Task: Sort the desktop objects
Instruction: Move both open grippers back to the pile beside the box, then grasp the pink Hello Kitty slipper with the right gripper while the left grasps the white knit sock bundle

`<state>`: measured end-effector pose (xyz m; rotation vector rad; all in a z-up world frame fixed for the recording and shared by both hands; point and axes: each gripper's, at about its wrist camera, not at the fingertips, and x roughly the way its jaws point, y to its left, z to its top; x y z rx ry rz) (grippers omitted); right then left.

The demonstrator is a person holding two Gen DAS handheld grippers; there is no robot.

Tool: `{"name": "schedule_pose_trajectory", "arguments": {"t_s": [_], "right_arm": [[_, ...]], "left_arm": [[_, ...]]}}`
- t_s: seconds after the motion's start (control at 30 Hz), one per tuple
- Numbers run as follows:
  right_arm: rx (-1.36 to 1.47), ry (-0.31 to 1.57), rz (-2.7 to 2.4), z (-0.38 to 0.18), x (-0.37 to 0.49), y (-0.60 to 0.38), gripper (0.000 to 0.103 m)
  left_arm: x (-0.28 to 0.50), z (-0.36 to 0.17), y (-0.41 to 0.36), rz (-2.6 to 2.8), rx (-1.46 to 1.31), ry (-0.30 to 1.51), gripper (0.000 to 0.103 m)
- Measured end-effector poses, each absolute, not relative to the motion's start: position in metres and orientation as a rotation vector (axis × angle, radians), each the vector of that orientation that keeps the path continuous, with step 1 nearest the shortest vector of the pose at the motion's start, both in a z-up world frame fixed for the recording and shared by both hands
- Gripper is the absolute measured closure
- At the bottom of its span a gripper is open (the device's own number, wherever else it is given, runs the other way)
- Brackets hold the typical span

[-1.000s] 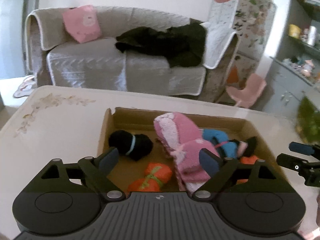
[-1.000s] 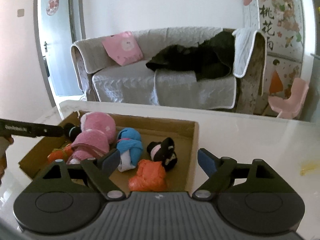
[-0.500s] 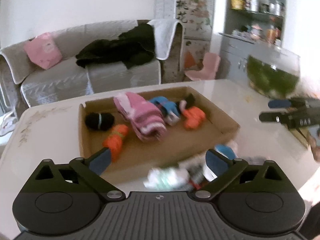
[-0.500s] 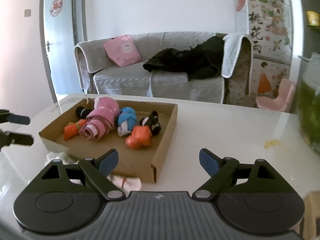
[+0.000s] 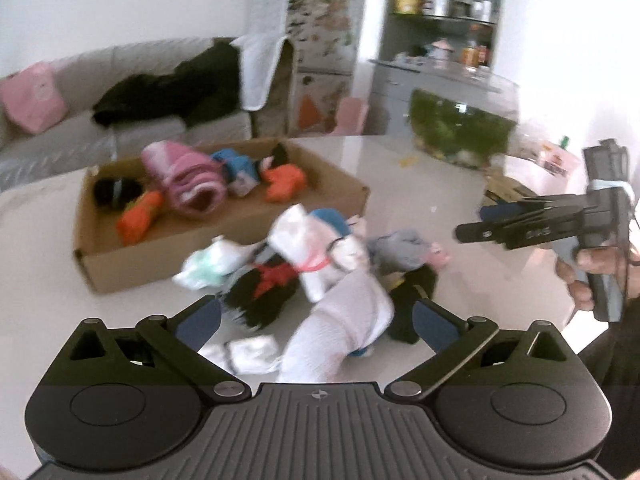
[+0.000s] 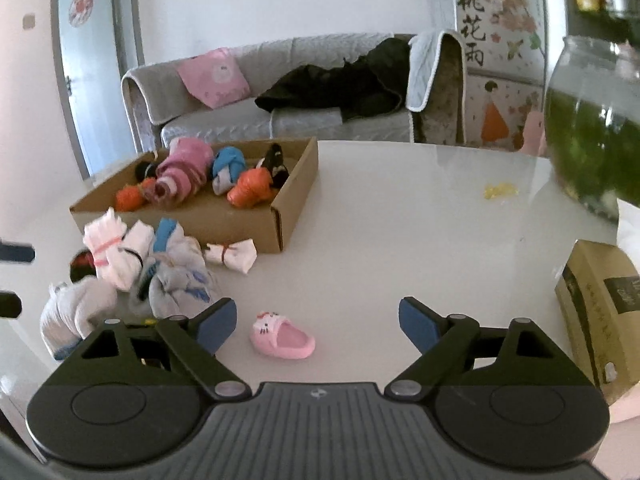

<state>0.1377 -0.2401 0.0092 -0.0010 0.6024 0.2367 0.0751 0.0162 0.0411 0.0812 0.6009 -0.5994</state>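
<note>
A cardboard box (image 5: 140, 256) on the white table holds rolled socks in pink, orange, blue and black. In front of it lies a loose pile of sock bundles (image 5: 316, 252), mostly white, grey and black. My left gripper (image 5: 316, 320) is open wide, low over the pile, with a white sock (image 5: 344, 324) between its fingers but not pinched. My right gripper (image 6: 316, 324) is also open, over a small pink toy slipper (image 6: 282, 340) that lies on the table untouched. The same box (image 6: 224, 224) and pile (image 6: 120, 256) show in the right wrist view.
A glass bowl of green water plants (image 6: 592, 136) stands at the table's right side, with a tan carton (image 6: 600, 300) in front of it. A yellow scrap (image 6: 500, 190) lies near the bowl. A grey sofa (image 6: 248, 120) stands beyond the table. A hand (image 5: 588, 268) holds the right gripper.
Both grippers have drawn back from the box toward the near side of the table. The sock pile and the pink slipper have come into view. The left view has swung to the right.
</note>
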Motion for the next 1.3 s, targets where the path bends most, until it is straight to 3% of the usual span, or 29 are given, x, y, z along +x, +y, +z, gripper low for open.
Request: {"name": "schedule_pose_trajectory", "arguments": {"t_s": [0.27, 0.43, 0.7, 0.83, 0.93, 1.1, 1.2, 1.3], "right_arm": [[-0.085, 0.598, 0.265, -0.002, 0.131, -0.234, 0.017], [-0.071, 0.602, 0.291, -0.004, 0.131, -0.232, 0.023], [-0.093, 0.68, 0.32, -0.015, 0.138, -0.22, 0.046], [-0.08, 0.674, 0.322, -0.017, 0.137, -0.222, 0.047], [-0.079, 0.675, 0.325, -0.015, 0.137, -0.222, 0.06], [-0.095, 0.674, 0.333, -0.015, 0.132, -0.221, 0.061], [-0.099, 0.672, 0.335, -0.014, 0.13, -0.222, 0.061], [-0.098, 0.673, 0.336, -0.014, 0.13, -0.222, 0.061]], "left_arm": [[0.078, 0.023, -0.014, -0.65, 0.162, 0.642, 0.0], [0.079, 0.01, -0.027, -0.647, 0.222, 0.681, 0.0], [0.088, 0.0, -0.034, -0.626, 0.223, 0.738, 0.0], [0.092, -0.003, -0.034, -0.618, 0.214, 0.745, 0.0], [0.094, -0.007, -0.035, -0.609, 0.223, 0.749, 0.001], [0.095, -0.012, -0.038, -0.606, 0.239, 0.755, 0.003], [0.094, -0.012, -0.037, -0.604, 0.24, 0.737, 0.016], [0.095, -0.009, -0.032, -0.604, 0.217, 0.729, 0.036]]}}
